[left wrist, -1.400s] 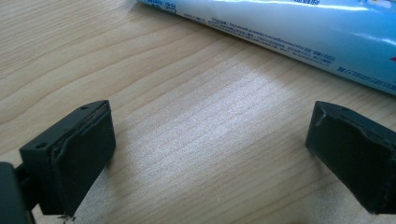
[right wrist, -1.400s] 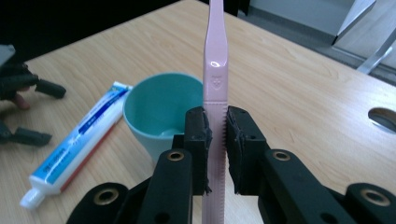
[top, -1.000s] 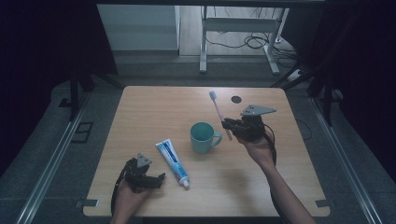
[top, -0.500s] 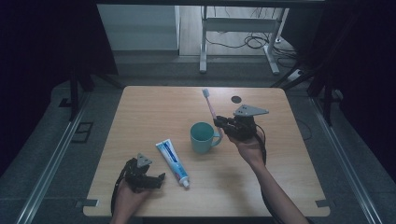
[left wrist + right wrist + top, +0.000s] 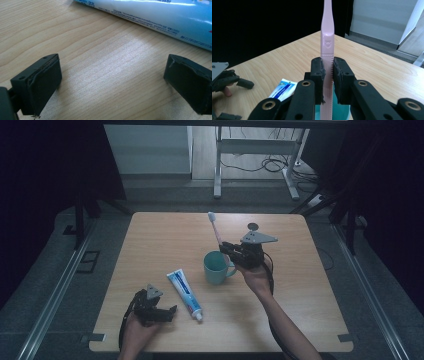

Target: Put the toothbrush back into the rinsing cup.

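Observation:
A pink toothbrush [image 5: 216, 230] stands nearly upright, bristles up, with my right gripper [image 5: 229, 248] shut on its handle. In the right gripper view the toothbrush [image 5: 327, 42] rises between the clamped black fingers [image 5: 318, 72], its lower end over the teal mug [image 5: 337, 113]. The teal mug [image 5: 216, 268] stands at the table's middle, just left of that gripper. A blue and white toothpaste tube [image 5: 184, 293] lies flat in front of the mug. My left gripper [image 5: 167, 314] rests open on the wood near the front edge, left of the tube. The left gripper view has the toothpaste tube [image 5: 160, 15] beyond the spread jaws.
The wooden table [image 5: 150, 240] has a small dark round mark [image 5: 253, 226] at the back right. Metal rails [image 5: 55, 290] run along both sides of the table. A desk frame with cables [image 5: 260, 155] stands on the floor behind.
My right gripper has carried the toothbrush leftward, from right of the mug to above its rim. The left gripper has stayed put.

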